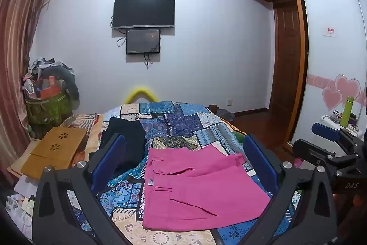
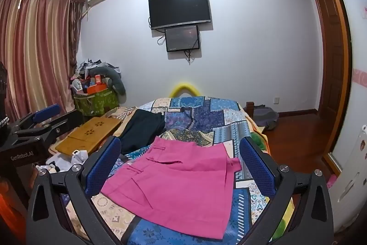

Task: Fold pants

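Left wrist view: the left gripper [image 1: 190, 167] hangs with fingers wide apart and empty over the bed [image 1: 183, 116]. The pink pants [image 1: 201, 185], already in a compact folded slab, lie just ahead and below, waistband toward the left finger, long axis running left to right. One pink pair, one dark garment [image 1: 125, 137] beyond it.

Right wrist view: the right gripper [image 2: 181, 167], also spread and empty, frames the same pants [image 2: 179, 180] dead centre. Both grippers look about equally near.
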`<state>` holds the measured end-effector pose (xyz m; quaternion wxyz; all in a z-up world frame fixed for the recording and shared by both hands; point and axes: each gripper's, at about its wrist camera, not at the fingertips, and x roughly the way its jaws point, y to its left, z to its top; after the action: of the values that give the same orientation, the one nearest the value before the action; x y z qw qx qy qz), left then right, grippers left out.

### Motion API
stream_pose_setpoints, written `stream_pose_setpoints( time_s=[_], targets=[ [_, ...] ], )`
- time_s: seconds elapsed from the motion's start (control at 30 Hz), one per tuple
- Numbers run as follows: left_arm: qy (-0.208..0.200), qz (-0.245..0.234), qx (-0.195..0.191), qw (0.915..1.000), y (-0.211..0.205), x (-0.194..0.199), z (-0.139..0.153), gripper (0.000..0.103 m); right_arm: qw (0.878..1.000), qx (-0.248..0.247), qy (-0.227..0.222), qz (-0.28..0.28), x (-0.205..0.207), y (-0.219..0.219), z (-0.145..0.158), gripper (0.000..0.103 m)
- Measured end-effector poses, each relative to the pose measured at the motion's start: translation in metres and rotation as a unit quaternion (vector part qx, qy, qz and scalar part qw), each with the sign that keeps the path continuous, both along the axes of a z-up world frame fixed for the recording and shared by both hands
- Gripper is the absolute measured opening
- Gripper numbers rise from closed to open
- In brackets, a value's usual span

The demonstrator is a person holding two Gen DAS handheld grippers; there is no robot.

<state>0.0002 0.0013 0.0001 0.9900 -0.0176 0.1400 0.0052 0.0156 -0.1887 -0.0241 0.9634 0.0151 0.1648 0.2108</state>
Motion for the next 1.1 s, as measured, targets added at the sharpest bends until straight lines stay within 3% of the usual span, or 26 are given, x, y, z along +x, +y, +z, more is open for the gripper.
stream_pose_setpoints(
  time_s=[0.2,0.23,0.73,1.1],
  targets=[
    [0.005,-0.003,-0.011,0.9999,0.01,0.005,0.001,0.103,1.0,-0.002,-0.003,-0.001,0.0,0.001,-0.006,0.103],
    [-0.001,-0.001,0.003,1.0,0.003,0.001,0.003,0.103,1.0,0.001,-0.004,-0.001,-0.001,-0.002,0.003,0.103],
    [-0.009,-0.002,0.015,0.9998,-0.006,-0.004,0.004,0.103,1.0,0.006,-0.008,-0.003,-0.003,-0.006,0.011,0.103],
    [-0.007,-0.005,-0.004,0.9999,0.001,-0.002,0.005,0.103,1.0,0.009,-0.009,-0.004,-0.003,-0.006,0.009,0.103]
  ],
)
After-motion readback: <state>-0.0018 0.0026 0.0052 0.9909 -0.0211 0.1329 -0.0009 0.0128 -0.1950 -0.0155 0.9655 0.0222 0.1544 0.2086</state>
